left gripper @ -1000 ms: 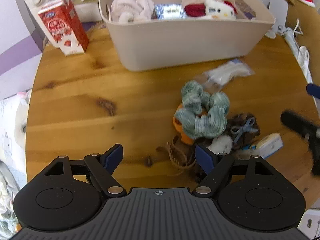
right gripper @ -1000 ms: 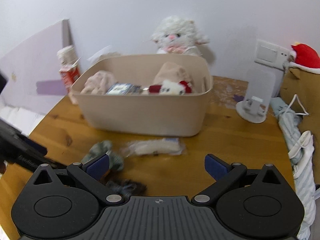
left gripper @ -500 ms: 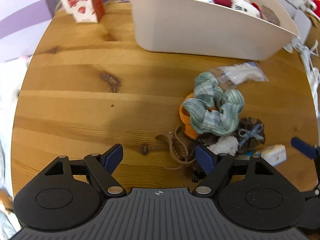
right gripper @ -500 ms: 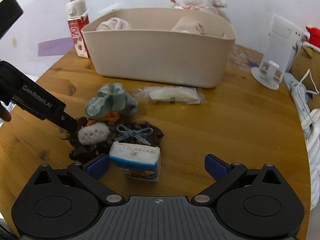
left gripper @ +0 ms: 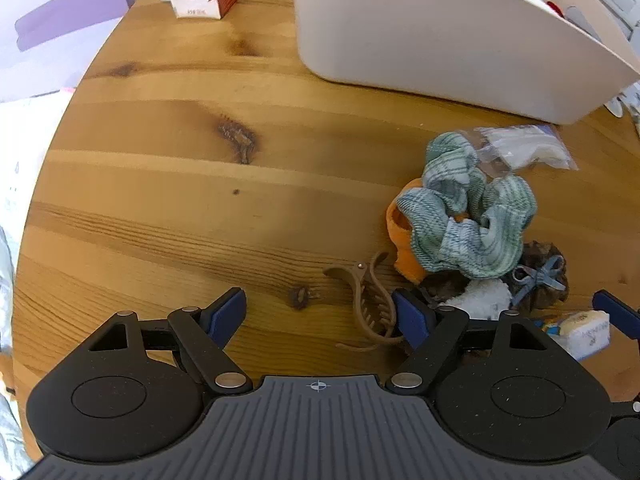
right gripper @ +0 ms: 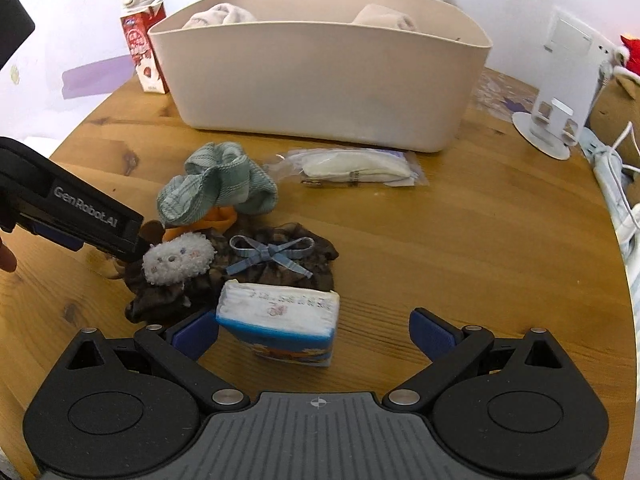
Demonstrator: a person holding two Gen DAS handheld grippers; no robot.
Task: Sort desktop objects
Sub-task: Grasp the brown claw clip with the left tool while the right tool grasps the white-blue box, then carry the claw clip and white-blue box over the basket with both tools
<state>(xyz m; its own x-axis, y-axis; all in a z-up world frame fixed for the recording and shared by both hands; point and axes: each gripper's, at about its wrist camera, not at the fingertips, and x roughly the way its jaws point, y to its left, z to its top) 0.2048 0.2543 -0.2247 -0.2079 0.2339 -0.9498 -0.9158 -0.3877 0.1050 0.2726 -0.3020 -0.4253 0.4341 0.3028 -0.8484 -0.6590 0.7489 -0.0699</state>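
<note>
A pile of small items lies on the round wooden table [left gripper: 160,160]: a brown claw clip [left gripper: 370,304], a green scrunchie [left gripper: 468,224] on an orange piece [left gripper: 404,244], a white fluffy clip [right gripper: 178,258], a dark scrunchie with a blue bow [right gripper: 276,256] and a tissue pack [right gripper: 280,318]. My left gripper [left gripper: 318,314] is open low over the table, with the claw clip between its fingers, close to the right one. My right gripper [right gripper: 314,334] is open around the tissue pack, which sits near its left finger. The left gripper's body [right gripper: 80,216] reaches into the pile from the left.
A beige bin [right gripper: 320,68] holding soft items stands behind the pile, with a clear plastic bag [right gripper: 356,168] in front of it. A red milk carton [right gripper: 146,48] is at back left. A white phone stand [right gripper: 560,96] and cables [right gripper: 616,184] are on the right.
Both grippers have come down toward the pile. The right view tipped from the bin down to the tissue pack, now between its fingers. The left gripper rolled and closed in on the claw clip.
</note>
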